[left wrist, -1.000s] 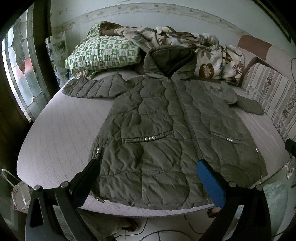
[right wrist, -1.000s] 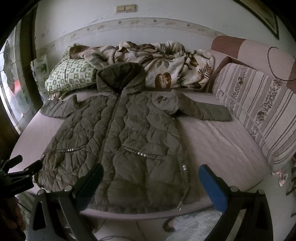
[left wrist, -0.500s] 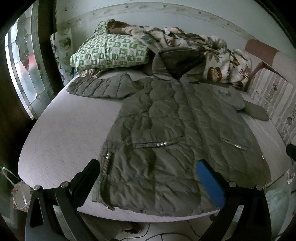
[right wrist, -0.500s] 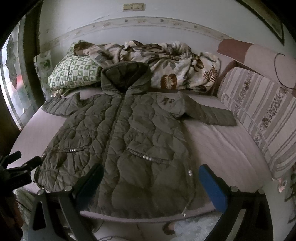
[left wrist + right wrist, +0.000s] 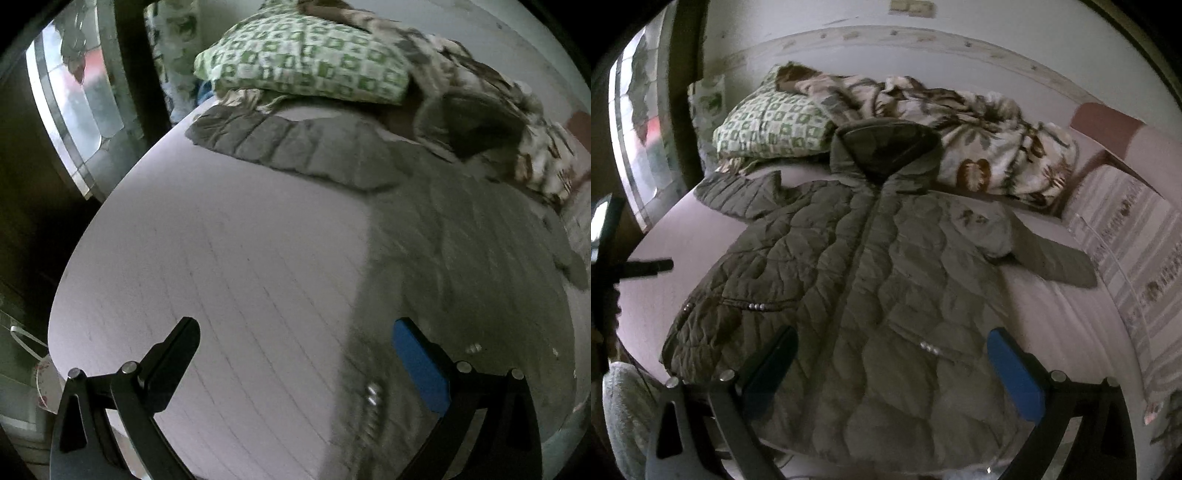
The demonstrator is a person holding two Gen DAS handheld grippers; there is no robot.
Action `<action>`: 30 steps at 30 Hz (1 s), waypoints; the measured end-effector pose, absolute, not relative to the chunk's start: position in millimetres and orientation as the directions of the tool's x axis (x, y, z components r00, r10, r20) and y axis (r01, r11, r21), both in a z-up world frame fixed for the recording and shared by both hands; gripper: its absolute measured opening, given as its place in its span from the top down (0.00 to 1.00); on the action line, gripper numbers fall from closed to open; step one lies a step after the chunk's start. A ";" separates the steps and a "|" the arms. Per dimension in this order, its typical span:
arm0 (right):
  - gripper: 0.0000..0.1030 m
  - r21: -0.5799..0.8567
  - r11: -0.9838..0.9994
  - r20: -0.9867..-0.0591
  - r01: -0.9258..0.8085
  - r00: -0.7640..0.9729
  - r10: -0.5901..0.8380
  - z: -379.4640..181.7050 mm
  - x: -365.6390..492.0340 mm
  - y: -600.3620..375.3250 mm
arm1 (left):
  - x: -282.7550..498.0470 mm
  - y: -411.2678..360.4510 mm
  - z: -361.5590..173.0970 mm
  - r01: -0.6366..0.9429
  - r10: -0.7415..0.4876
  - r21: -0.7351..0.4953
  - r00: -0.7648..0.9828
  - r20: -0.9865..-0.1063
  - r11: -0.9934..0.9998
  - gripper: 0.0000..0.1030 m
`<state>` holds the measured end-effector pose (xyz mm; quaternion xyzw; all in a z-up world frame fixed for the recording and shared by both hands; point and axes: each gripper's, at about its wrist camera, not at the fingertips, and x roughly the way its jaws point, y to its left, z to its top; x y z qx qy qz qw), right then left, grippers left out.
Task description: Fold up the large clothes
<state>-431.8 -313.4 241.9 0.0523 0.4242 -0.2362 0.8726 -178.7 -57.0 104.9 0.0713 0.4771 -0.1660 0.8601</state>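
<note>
Basically nothing was folded yet. Coat point(image 5: 871, 295), olive quilted, hooded, lay face up and fully spread on the bed point(image 5: 221, 277), hem at the near edge, hood point(image 5: 886, 147) up at the far end touching the floral blanket point(image 5: 979, 147) and beside the green checked pillow point(image 5: 772, 129). Both sleeves were out to the sides: one sleeve point(image 5: 288, 147) ran toward the far window-side corner, the other sleeve point(image 5: 1052, 262) pointed at the striped backrest point(image 5: 1137, 258). Zip looked closed, no crease or fold-over visible anywhere.

Left gripper point(image 5: 295, 354) hung over bare mattress near the near edge, just beside the coat's side seam, jaws spread, holding nothing. That view was motion-blurred, so contact with the fabric could not be told. Right gripper point(image 5: 892, 365) hovered over the lower front of the coat, jaws wide apart, empty too.

Judgement: task at the very start. Left to do: grab a side or sleeve, fold sleeves in, bring the sides over, then fold hem toward hood. Puffy quilting would likely spring back, so folds may need pressing.
</note>
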 end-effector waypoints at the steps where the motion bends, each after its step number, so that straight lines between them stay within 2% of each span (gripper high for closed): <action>1: 0.00 -0.108 0.891 -0.773 0.441 0.527 -0.355 238.9 -421.8 -313.9 | -167.6 -53.1 103.3 0.343 -0.217 -0.046 0.479 -0.850 0.938 0.00; 10: 0.00 -0.052 0.949 -0.820 0.311 0.530 -0.218 220.4 -335.4 -316.4 | -60.6 -32.3 85.9 0.255 -0.130 -0.018 0.432 -0.892 0.967 0.00; 17: 0.00 -0.101 0.962 -0.842 0.252 0.494 -0.218 197.3 -259.3 -322.5 | 25.2 -26.5 70.2 0.184 -0.148 -0.074 0.428 -0.892 0.980 0.00; 22: 0.00 -0.118 0.968 -0.866 0.223 0.454 -0.210 176.0 -204.8 -326.7 | 92.2 -27.5 62.9 0.120 -0.099 -0.049 0.458 -0.883 0.992 0.00; 30: 0.00 -0.079 0.982 -0.869 0.173 0.471 -0.153 159.2 -154.9 -313.0 | 177.7 -3.5 32.8 -0.024 -0.170 -0.196 0.401 -0.900 0.980 0.00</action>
